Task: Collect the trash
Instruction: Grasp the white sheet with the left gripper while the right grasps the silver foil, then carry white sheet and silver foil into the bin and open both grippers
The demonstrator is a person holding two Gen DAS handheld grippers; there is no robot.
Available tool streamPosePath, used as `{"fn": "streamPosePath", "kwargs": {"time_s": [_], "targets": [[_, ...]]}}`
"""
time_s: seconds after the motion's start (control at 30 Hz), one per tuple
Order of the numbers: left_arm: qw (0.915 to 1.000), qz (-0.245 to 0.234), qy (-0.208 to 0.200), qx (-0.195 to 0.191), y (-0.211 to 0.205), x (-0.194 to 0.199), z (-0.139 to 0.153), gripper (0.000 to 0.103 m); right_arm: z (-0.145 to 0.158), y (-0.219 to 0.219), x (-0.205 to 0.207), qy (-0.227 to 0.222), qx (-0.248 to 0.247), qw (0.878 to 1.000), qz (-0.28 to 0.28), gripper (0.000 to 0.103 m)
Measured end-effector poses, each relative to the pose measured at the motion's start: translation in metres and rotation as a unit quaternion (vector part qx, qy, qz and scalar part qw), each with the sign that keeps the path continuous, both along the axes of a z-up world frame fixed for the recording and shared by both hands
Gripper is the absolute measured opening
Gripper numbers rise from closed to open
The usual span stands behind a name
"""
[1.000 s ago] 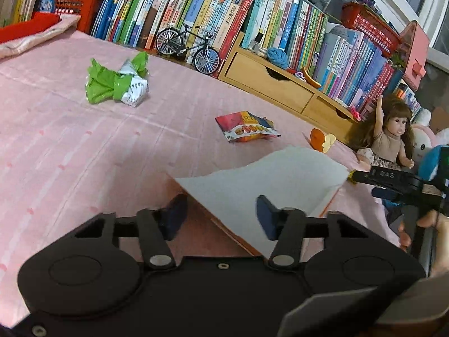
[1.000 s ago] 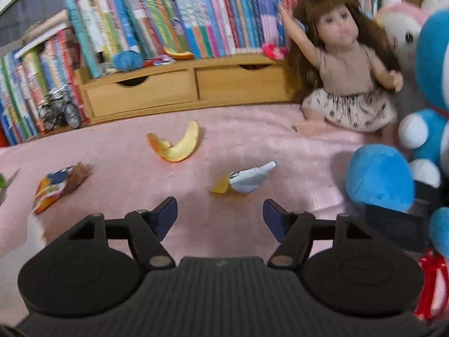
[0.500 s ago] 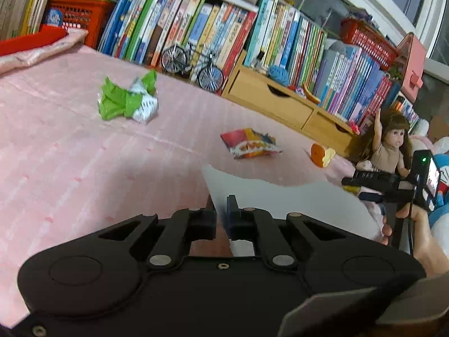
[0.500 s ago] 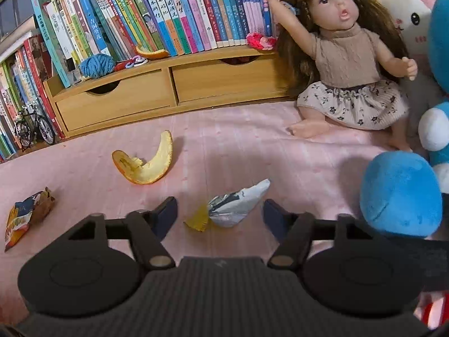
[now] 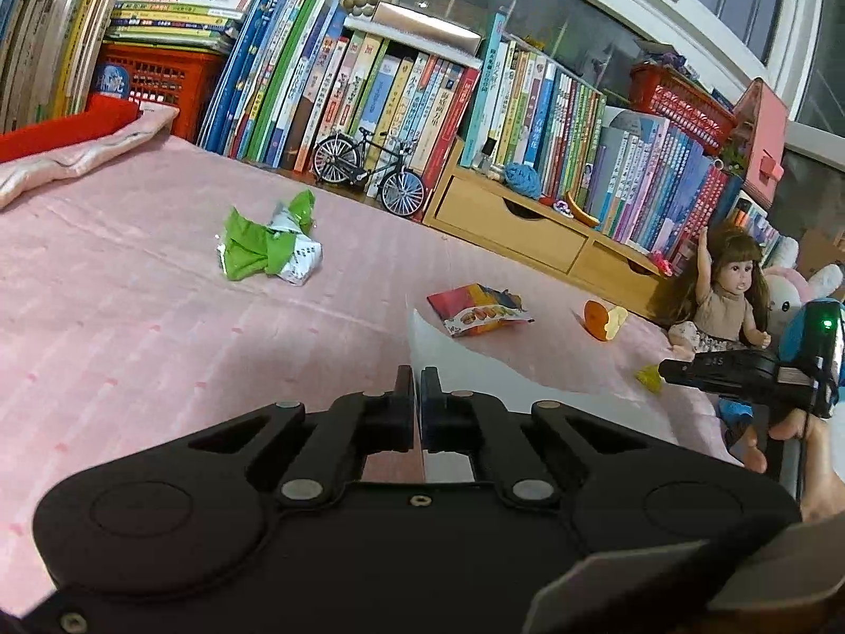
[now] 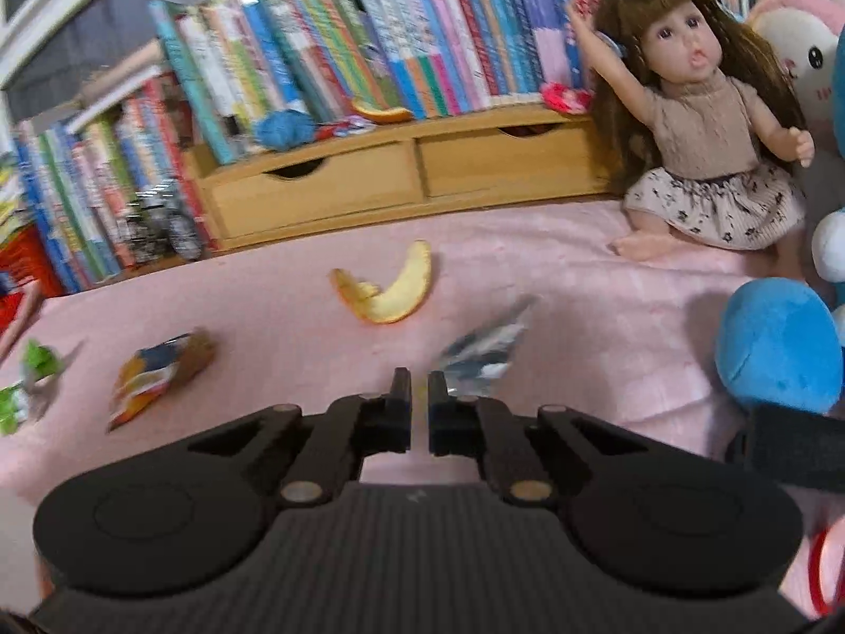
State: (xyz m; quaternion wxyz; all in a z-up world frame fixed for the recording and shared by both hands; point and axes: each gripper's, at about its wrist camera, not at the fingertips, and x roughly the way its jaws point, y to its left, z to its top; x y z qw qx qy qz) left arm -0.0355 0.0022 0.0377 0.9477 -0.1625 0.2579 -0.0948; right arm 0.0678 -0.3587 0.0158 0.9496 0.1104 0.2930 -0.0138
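My left gripper (image 5: 417, 385) is shut on the edge of a white-and-brown paper bag (image 5: 475, 370), held just above the pink bedspread (image 5: 132, 290). Beyond it lie a crumpled green wrapper (image 5: 264, 243), a colourful snack packet (image 5: 478, 311) and an orange peel (image 5: 602, 319). In the right wrist view my right gripper (image 6: 420, 385) is shut on the yellow end of a crumpled silver wrapper (image 6: 480, 354), which sticks out to the right, blurred. The orange peel (image 6: 391, 296), snack packet (image 6: 158, 375) and green wrapper (image 6: 31, 375) lie further off to the left.
A wooden drawer unit (image 6: 412, 179) and rows of books (image 5: 369, 90) line the far edge of the bed. A doll (image 6: 707, 137) and blue plush toys (image 6: 776, 343) sit at the right. A model bicycle (image 5: 369, 169) stands by the books.
Both grippers have gone from open to shut. The left closed on the paper bag's edge and tipped it up. The right moved down onto the silver wrapper and closed on it.
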Motion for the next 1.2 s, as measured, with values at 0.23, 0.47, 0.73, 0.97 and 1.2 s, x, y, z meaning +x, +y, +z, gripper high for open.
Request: {"fn": "streamPosePath", "kwargs": {"time_s": [0.23, 0.47, 0.73, 0.97, 1.2], "targets": [[0.9998, 0.001, 0.019, 0.000, -0.002, -0.002, -0.006, 0.051, 0.001, -0.018, 0.005, 0.007, 0.033, 0.997, -0.075, 0.076], [0.9976, -0.011, 0.069, -0.003, -0.014, 0.007, -0.029, 0.067, -0.010, -0.037, 0.032, 0.035, 0.067, 0.989, -0.130, 0.079], [0.9970, -0.043, 0.064, 0.006, -0.031, 0.005, -0.037, 0.006, -0.021, -0.026, 0.057, 0.053, 0.023, 0.990, -0.127, 0.060], [0.9962, -0.080, 0.011, 0.031, -0.044, -0.016, -0.026, 0.003, -0.015, 0.002, 0.043, 0.058, 0.006, 0.998, -0.037, 0.009], [0.9978, -0.062, 0.011, 0.018, -0.028, -0.026, -0.011, 0.001, 0.000, 0.019, 0.006, 0.043, 0.031, 0.999, 0.004, 0.005]]}}
